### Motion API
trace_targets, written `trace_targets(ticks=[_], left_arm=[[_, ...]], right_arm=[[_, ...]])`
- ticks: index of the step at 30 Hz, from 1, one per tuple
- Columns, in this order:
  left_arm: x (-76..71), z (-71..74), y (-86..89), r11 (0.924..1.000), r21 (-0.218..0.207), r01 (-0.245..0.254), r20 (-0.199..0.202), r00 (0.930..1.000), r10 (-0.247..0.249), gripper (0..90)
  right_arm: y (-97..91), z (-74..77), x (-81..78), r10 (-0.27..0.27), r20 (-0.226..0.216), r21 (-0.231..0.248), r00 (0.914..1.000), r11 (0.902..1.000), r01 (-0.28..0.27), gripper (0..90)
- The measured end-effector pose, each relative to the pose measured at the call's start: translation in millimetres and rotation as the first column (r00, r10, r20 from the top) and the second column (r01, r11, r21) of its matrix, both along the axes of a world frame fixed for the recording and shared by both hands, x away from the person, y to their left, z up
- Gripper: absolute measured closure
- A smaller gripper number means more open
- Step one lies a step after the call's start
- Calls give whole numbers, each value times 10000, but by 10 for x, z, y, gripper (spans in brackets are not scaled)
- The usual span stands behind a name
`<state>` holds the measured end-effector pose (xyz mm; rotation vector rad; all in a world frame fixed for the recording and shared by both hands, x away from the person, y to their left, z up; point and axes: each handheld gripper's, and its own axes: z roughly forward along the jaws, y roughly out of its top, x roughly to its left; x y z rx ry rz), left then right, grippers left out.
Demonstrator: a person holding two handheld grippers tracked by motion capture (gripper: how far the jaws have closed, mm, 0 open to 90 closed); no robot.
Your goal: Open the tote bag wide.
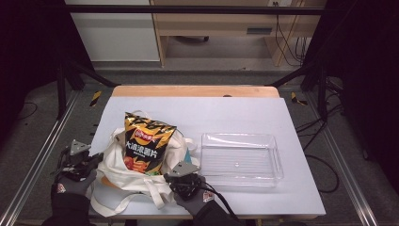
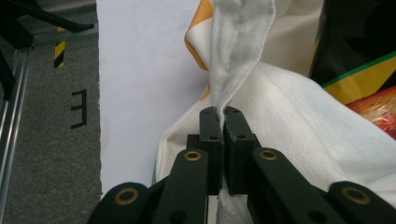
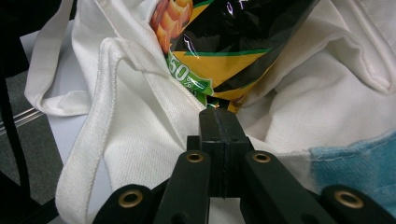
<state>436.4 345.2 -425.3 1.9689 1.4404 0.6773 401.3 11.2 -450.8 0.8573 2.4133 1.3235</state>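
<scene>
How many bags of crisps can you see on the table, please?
1: a black-and-orange foil crisp bag sticks out of the white canvas tote bag, left of the clear plastic tray. The tote may hide more.

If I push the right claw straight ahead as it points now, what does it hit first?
Most likely the chip bag: its lower edge sits just beyond the shut right claw, inside the tote bag. Depth is hard to judge.
</scene>
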Motion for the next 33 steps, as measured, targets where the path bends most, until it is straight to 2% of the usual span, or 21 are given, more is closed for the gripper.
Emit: trace_targets(ticks=[8,14,19,24,27,31,33], left_arm=[[20,-179,-38,9984,562,46,-453,9990,-21,872],[18,-257,-35,9989,450,125,-320,9994,-111,871],[32,-334,-77,9972,673,316,-372,9989,-291,868],[21,-319,-72,9974,624,364,-226,9991,-350,853],[4,-283,-66,9974,624,358,-109,9993,-352,782],[-55,-167,0,9998,50,195,214,9996,-196,656],[-103,-76,23,9996,-246,122,571,9983,-108,604]], right_arm=[[17,-80,-39,-49,-43,-181,10000,9998,48,900],[20,-151,-58,-134,-65,-154,9999,9998,133,900],[32,-213,-73,-243,-158,-174,9996,9996,241,900],[37,-231,-75,-258,-147,-188,9996,9995,255,900],[37,-237,-73,-248,-153,-199,9996,9995,245,900],[36,-247,-69,-227,-136,-231,9997,9995,223,900],[37,-252,-69,-241,-173,-239,9996,9994,237,900]])
